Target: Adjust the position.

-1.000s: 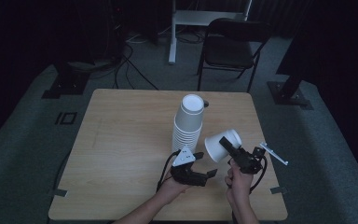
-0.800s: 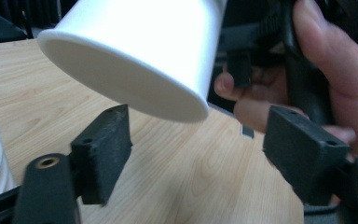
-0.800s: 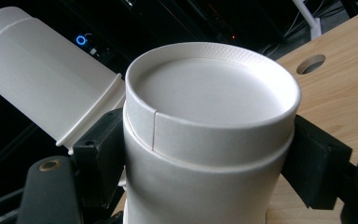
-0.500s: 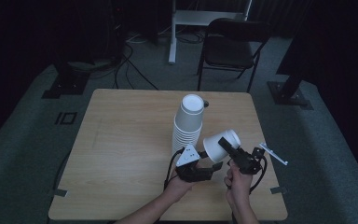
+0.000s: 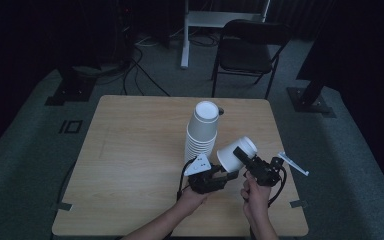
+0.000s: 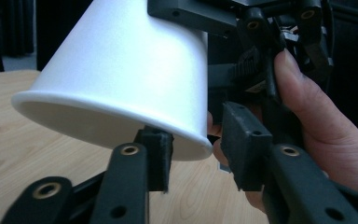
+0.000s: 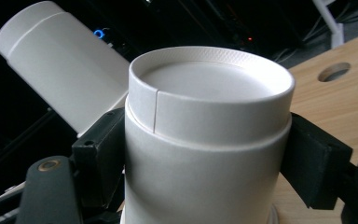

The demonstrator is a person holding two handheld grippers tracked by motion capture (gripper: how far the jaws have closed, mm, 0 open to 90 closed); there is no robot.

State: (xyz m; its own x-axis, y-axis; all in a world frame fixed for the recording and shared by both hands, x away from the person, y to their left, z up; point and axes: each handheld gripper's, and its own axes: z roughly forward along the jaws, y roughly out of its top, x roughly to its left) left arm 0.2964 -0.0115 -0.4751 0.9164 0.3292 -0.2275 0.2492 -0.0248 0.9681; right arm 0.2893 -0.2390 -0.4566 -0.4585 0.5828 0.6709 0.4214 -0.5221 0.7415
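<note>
Gripping the cup [image 5: 236, 152] near its base, the right gripper [image 5: 246, 159] holds it tilted over the table [image 5: 130, 150], just beside the stack [image 5: 201, 131]. The left gripper [image 5: 226, 173] has just been closing on the rim, one jaw inside, one outside; whether the pads [image 6: 156, 154] press yet, I cannot tell. Best squeeze gently, so the thin wall doesn't buckle.

Cup [image 5: 236, 151] right of stack [image 5: 201, 131] (touching)
</note>
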